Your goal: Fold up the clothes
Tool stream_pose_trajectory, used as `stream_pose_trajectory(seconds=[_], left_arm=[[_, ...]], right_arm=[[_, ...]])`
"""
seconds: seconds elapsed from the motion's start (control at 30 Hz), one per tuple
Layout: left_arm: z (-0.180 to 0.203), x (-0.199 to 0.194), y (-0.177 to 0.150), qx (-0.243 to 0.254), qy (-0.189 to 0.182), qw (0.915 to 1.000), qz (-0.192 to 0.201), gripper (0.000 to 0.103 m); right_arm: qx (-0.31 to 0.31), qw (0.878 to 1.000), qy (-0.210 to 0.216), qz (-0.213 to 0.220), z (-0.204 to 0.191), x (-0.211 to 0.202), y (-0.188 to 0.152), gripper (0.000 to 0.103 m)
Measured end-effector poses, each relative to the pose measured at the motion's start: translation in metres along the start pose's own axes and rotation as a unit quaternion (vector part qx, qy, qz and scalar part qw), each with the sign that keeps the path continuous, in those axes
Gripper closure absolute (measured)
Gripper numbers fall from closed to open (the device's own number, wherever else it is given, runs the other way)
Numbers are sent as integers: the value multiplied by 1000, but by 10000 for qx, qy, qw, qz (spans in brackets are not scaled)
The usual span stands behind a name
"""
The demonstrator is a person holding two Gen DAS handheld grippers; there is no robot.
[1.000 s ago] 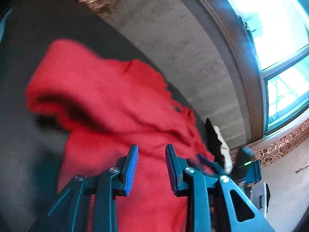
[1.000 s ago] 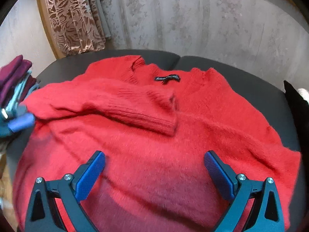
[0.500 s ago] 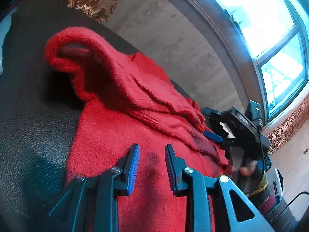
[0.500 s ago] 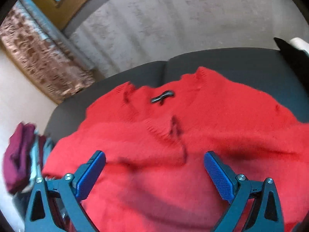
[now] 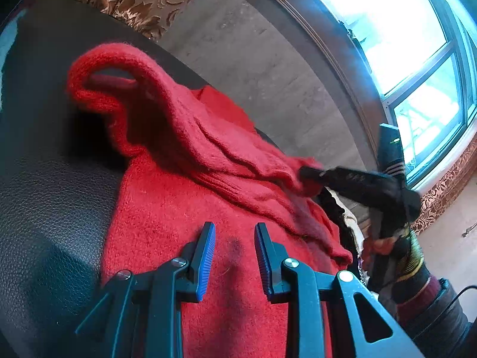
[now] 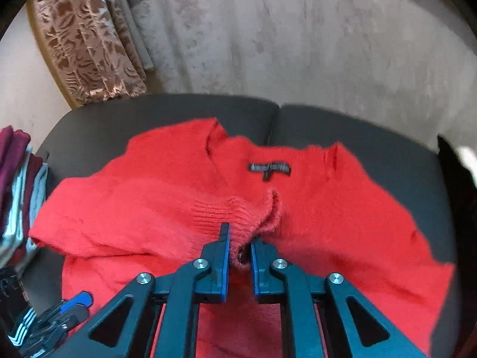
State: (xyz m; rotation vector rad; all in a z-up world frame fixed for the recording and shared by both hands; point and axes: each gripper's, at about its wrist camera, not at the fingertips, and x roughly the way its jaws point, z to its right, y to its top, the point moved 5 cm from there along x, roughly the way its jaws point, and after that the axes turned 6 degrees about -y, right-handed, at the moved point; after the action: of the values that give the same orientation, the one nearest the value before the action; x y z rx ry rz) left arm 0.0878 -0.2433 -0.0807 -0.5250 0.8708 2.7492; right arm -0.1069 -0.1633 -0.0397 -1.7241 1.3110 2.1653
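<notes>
A red knit sweater [image 6: 167, 197] lies on a black leather seat [image 6: 372, 137], collar label facing up. Its left sleeve is folded across the body. My right gripper [image 6: 240, 244] is shut on the ribbed cuff [image 6: 238, 217] of that sleeve, at the sweater's middle. In the left wrist view the sweater [image 5: 167, 220] fills the centre, with the sleeve arched up, and the right gripper [image 5: 310, 173] pinches the cuff at the right. My left gripper [image 5: 234, 244] hovers over the sweater's lower body, its jaws a little apart with nothing between them.
A stack of folded maroon and pale blue clothes [image 6: 18, 197] sits at the seat's left. A grey wall [image 6: 298, 47] and patterned curtain [image 6: 86, 38] stand behind. A bright window [image 5: 402, 35] is at the right. A dark item [image 6: 459, 179] lies at the seat's right edge.
My right gripper has moved forward to the sleeve cuff and closed on it. The left gripper has stayed over the sweater's lower body.
</notes>
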Motion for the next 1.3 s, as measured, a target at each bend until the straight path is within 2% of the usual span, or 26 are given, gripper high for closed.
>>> stream_pose_trajectory(seconds=[0.23,0.37,0.47,0.57,0.7,0.73,0.8,0.87,0.97,1.07,1.17,1.2,1.23,1.3], left_arm=[[1,3,6,4,0,10000,-41,77],[-2,3,14,-135,-74,9998,-97,76],[-7,-2,21,-436,-339,9984,-94,73],[-11,-4,25,-564,-461,9973,-70,73],[-7,-1,24,-329,-232,9991,-96,74],[-5,0,24,-244,-148,9995,-114,74],[-4,0,24,-187,-125,9997,-102,74],[-6,-1,25,-210,-172,9996,-73,74],[-7,-2,26,-201,-225,9995,-37,74],[-7,-3,26,-161,-246,9996,-13,74],[-6,-2,26,-144,-255,9996,9,74],[-6,-2,27,-152,-260,9995,11,74],[-6,-2,27,-163,-263,9995,10,74],[-8,-3,28,-200,-286,9994,-17,74]], right_arm=[[21,9988,-196,448,25,-57,23,91],[455,9974,-334,447,64,-73,14,91],[841,9949,-438,349,100,-72,-6,91],[1347,9908,-14,99,126,-55,-34,89],[1858,9766,1083,9,125,-37,-52,86],[1920,9732,1267,-3,122,-33,-53,83],[1846,9730,1383,71,108,-25,-49,64],[1750,9741,1426,165,93,-18,-41,52],[1651,9757,1433,150,75,-2,-30,42],[1588,9786,1301,-165,65,19,-27,32],[1560,9788,1296,-288,61,26,-27,28],[1504,9804,1230,-315,60,27,-27,31],[1402,9835,1087,-348,59,26,-28,37],[1168,9890,808,-404,57,23,-28,97]])
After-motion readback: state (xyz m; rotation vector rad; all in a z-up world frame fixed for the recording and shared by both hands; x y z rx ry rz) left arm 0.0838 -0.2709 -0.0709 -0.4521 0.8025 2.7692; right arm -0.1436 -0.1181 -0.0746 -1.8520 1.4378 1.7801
